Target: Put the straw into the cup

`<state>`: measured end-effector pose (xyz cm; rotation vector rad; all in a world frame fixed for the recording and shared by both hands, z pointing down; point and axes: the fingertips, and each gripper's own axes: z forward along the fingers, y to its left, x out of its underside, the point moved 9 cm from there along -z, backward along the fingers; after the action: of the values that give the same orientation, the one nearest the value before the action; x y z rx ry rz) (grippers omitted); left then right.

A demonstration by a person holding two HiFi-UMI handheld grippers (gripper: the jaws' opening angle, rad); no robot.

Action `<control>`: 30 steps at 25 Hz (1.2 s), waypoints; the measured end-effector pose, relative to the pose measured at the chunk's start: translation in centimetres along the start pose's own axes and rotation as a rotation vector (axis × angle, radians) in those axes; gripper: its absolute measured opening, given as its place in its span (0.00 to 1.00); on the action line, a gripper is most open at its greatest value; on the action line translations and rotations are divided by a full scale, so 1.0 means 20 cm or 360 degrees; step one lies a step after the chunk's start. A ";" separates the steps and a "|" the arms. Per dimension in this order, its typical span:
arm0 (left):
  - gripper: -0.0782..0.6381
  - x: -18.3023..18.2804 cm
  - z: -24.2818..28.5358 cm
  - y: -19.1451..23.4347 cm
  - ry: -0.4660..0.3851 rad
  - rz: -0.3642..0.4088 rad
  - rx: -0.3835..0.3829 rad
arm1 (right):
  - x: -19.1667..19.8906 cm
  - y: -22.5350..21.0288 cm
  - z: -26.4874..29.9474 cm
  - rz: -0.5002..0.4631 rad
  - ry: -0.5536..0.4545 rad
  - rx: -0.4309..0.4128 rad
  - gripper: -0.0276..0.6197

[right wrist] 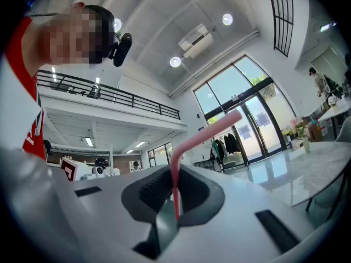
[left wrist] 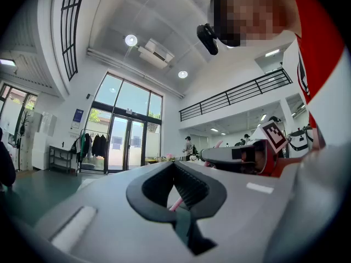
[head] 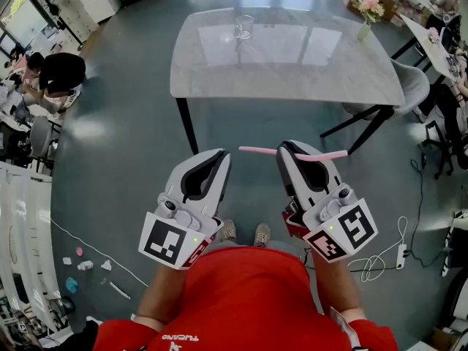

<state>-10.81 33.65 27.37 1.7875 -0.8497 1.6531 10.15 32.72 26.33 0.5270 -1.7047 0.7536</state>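
Caller: Table [head: 292, 72] up ahead, pale marble top, well apart from both grippers. Where's the target?

Spotter: Cup [head: 243, 26] stands upright on the table's far side, clear glass.

Caller: And down by the person's front?

Spotter: Left gripper [head: 219, 157] is held out level with its jaws closed tip to tip and nothing clamped. Right gripper [head: 289, 151] is just beside it, jaws pinched narrow on the straw [head: 256, 151].

Caller: How does the straw sit in that grip?

Spotter: Crosswise! It's pink and lies across the right gripper's tips. One end pokes left, near the left gripper's tip, and the other sticks out to the right. In the right gripper view the jaws clamp it just below the bend, and the rest slants up and away to the right. A sliver of pink shows through the hollow of the left gripper's jaws.

Caller: Straw to cup?

Spotter: Well apart. The straw is in the air over the floor and the cup is on the table.
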 end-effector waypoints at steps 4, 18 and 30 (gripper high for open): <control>0.12 0.00 0.00 -0.01 0.0001 0.0005 0.0001 | 0.00 0.00 0.00 -0.0003 0.0000 -0.0010 0.08; 0.12 0.01 0.00 -0.02 0.0002 0.0005 0.0000 | -0.01 0.00 -0.01 0.0049 -0.0012 -0.0028 0.08; 0.12 0.03 0.12 -0.12 0.0008 0.0012 -0.0034 | -0.09 -0.13 -0.09 0.0003 -0.0019 -0.0058 0.08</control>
<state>-7.40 33.41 27.74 1.7671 -0.8696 1.6463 13.61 32.16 25.50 0.5056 -1.7267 0.7209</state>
